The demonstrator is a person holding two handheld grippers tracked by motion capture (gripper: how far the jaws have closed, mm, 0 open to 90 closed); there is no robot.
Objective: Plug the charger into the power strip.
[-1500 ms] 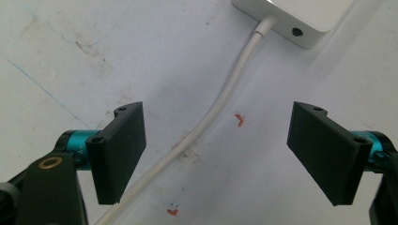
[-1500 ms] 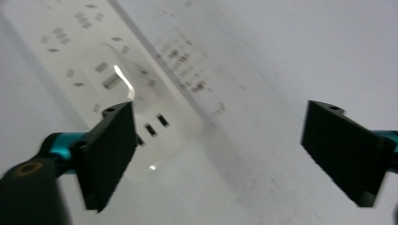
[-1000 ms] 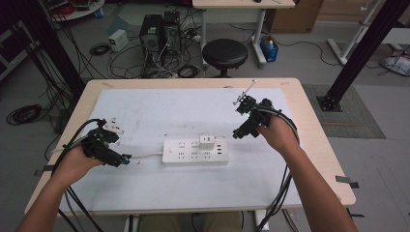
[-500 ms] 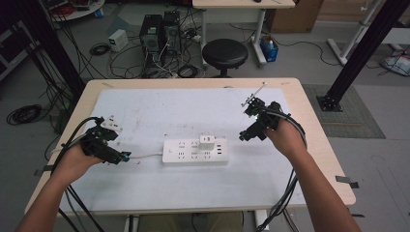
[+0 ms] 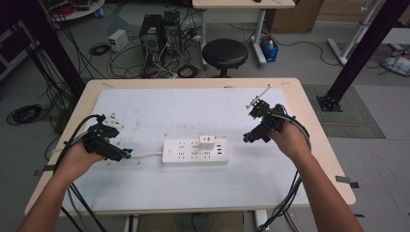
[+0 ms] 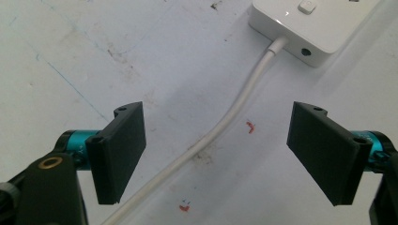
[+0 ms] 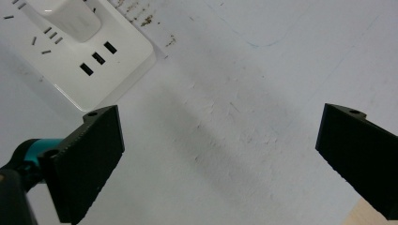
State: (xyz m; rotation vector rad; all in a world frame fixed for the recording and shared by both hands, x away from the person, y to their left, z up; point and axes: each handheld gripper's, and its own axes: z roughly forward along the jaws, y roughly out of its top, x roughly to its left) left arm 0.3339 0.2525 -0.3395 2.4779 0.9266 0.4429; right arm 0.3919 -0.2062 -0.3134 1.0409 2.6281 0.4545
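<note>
1. Comparing with a second back: my right hand-held gripper (image 5: 252, 137) has drifted outward, away from the power strip (image 5: 195, 151), and it now sits off the strip's right end with bare table (image 5: 159, 108) under it
2. My left hand-held gripper (image 5: 115, 152) barely shifted; it sits low over the white cable (image 6: 220, 129) that runs out of the strip's left end
3. Both are released. In the left gripper view the jaws stand wide apart with the cable passing between them, not touched. In the right gripper view the jaws are spread with nothing between them, the strip's corner just up and left
4. The strip itself hasn't budged: middle of the table, lying flat, the white charger (image 5: 207, 143) plugged into its top near the right side
5. My read: this looks like hands backing off to a rest pose, so either the plugging step is done or I'm resetting before going for the charger
</note>
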